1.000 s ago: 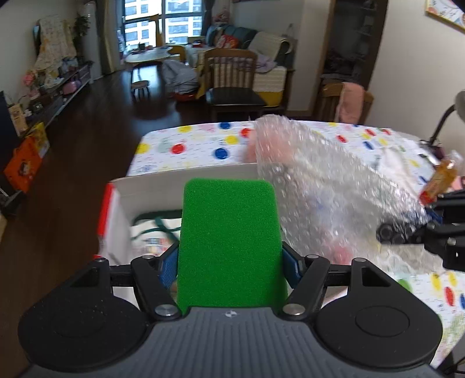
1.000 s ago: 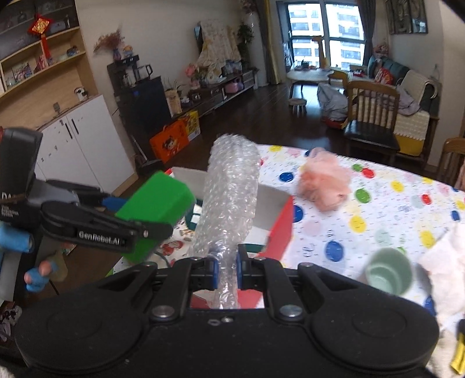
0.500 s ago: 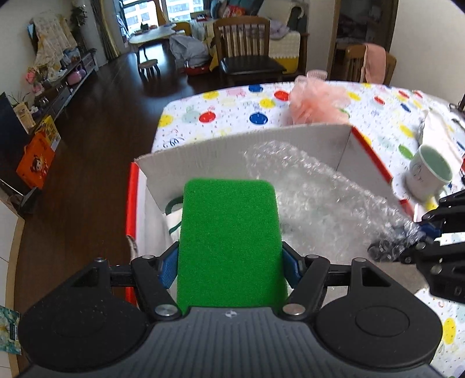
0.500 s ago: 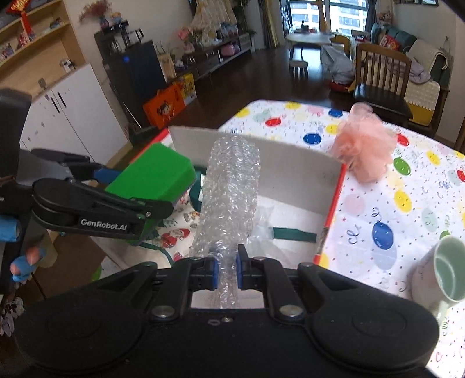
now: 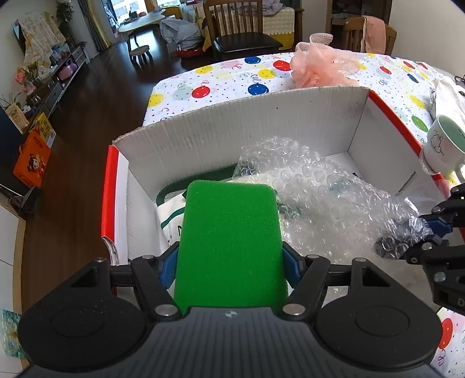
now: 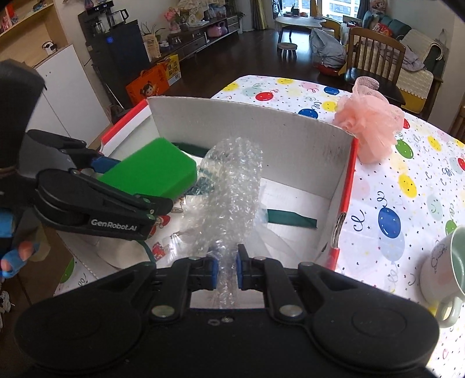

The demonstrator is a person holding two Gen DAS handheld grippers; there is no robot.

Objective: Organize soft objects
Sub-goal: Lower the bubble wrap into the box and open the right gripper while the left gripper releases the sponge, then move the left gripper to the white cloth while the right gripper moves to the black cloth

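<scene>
Bright, even daylight from tall windows [image 6: 308,5] far ahead of the right gripper. Soft, faint shadows inside the white corrugated cardboard box [image 5: 261,128]. Small glints on the clear bubble wrap [image 6: 232,186]. Strong fisheye bending with dark corners; slight blur at far left edge.

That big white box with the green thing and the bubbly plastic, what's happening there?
A person is tidying soft things into the white cardboard box with red edges. The left gripper squeezes a green rectangular sponge, held over the box. The right gripper pinches a clear roll of bubble wrap, whose far end reaches down inside. Neither has been let go yet. A fluffy pink mesh bath pouf sits on the balloon-print tablecloth behind the box.
</scene>
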